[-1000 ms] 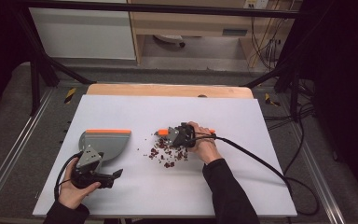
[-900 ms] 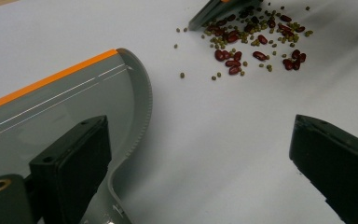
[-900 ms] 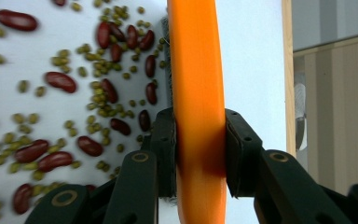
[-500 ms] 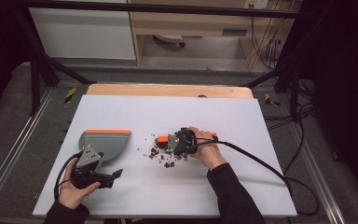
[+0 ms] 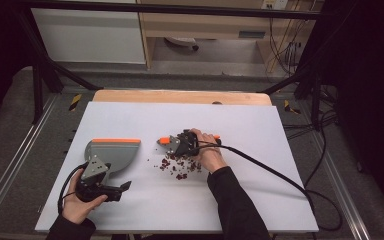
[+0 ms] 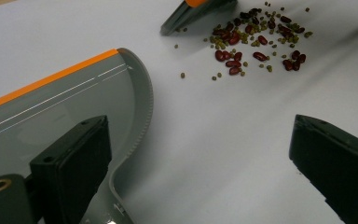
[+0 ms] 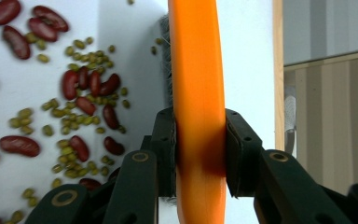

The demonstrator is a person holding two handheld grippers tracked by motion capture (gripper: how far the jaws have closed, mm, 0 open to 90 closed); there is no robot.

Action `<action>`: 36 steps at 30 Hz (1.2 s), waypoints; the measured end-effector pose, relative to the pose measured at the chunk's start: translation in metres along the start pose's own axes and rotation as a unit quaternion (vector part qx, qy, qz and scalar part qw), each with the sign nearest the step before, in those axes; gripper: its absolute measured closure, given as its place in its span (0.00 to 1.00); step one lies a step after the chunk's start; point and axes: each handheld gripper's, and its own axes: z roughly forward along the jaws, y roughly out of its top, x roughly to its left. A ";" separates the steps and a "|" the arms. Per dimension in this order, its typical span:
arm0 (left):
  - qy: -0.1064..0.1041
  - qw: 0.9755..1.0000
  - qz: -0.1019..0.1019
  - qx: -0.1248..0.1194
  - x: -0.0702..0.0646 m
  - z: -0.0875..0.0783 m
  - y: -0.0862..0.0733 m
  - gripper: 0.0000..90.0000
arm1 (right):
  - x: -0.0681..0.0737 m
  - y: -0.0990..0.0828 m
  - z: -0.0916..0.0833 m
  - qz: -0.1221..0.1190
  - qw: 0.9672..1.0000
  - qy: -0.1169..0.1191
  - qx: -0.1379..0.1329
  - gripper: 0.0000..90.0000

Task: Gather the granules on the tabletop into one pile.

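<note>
Beans (image 5: 179, 166), dark red kidney beans mixed with small green ones, lie scattered near the middle of the white bench (image 5: 260, 200), a little toward its near edge. The right gripper (image 5: 176, 144) rests at the far side of the scatter, its jaws clamped on the orange handle of a small brush (image 7: 196, 93); in the right gripper view the grey bristles stand just beside the beans (image 7: 81, 109). The left gripper (image 5: 122, 187) sits toward the bench's near left corner, jaws spread wide with nothing pressed between them. Under it lies a grey dustpan (image 5: 112, 152) with an orange strip along its far edge; in the left gripper view the left jaw sits over the dustpan (image 6: 65, 116), but whether it touches the pan cannot be told. A stretch of bare bench separates the dustpan's curved rim from the beans (image 6: 256, 39).

The step in hand appears to be sweeping: the brush is placed to gather the loose scatter into a tighter heap. The next move likely calls for drawing the bristles low across the surface toward the dustpan, slowly enough that the round beans do not roll away, while the left gripper steadies or brings the pan closer.

The bench top is smooth and white, with a pale wooden strip along its far edge. It stands in a dark metal frame. Beyond lie a grey floor, a light cabinet and loose black cables to the right.
</note>
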 end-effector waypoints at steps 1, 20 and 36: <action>0.000 1.000 0.000 0.000 0.000 0.000 0.000 0.06 | 0.001 0.000 -0.001 -0.004 1.000 0.001 0.002 0.76; 0.001 1.000 -0.002 -0.003 -0.001 -0.001 0.000 0.06 | 0.024 -0.009 -0.041 -0.061 0.997 0.036 -0.015 0.76; 0.000 1.000 -0.001 0.000 0.000 0.000 0.000 0.06 | 0.006 0.010 -0.008 -0.030 0.999 -0.002 -0.029 0.76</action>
